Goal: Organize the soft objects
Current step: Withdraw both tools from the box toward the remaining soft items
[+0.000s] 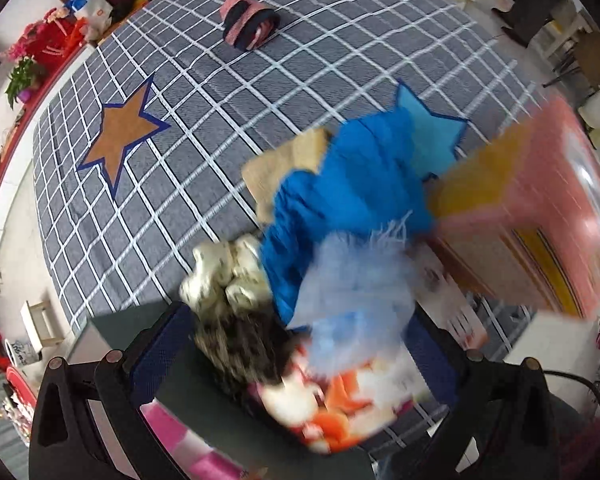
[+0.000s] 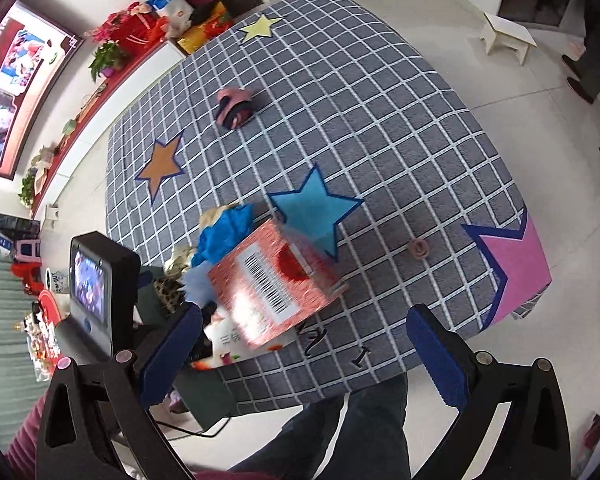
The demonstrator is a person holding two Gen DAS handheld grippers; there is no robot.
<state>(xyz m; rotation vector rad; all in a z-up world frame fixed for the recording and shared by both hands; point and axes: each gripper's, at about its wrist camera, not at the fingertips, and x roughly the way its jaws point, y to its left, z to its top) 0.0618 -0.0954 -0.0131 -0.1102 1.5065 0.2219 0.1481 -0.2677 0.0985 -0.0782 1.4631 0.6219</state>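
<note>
A heap of soft things lies at the near table edge: a blue cloth (image 1: 348,184), a pale blue fluffy piece (image 1: 352,280), a leopard-print cloth (image 1: 240,340), a cream patterned cloth (image 1: 228,276) and an orange-and-white fabric (image 1: 340,412). My left gripper (image 1: 294,350) is open, its fingers wide on either side of the heap. A blurred pink box (image 1: 540,208) tilts just right of it. In the right wrist view the box (image 2: 276,284) shows a barcode, with the blue cloth (image 2: 224,232) behind it. My right gripper (image 2: 304,344) is open with nothing in it, just short of the box.
The table (image 1: 180,200) wears a grey checked cloth with coloured stars. A rolled pink-and-navy sock bundle (image 1: 250,22) (image 2: 234,108) lies far back. A small pink ring (image 2: 418,249) sits right of the box. The person's legs (image 2: 340,432) stand at the near edge. A white stool (image 2: 508,36) is on the floor.
</note>
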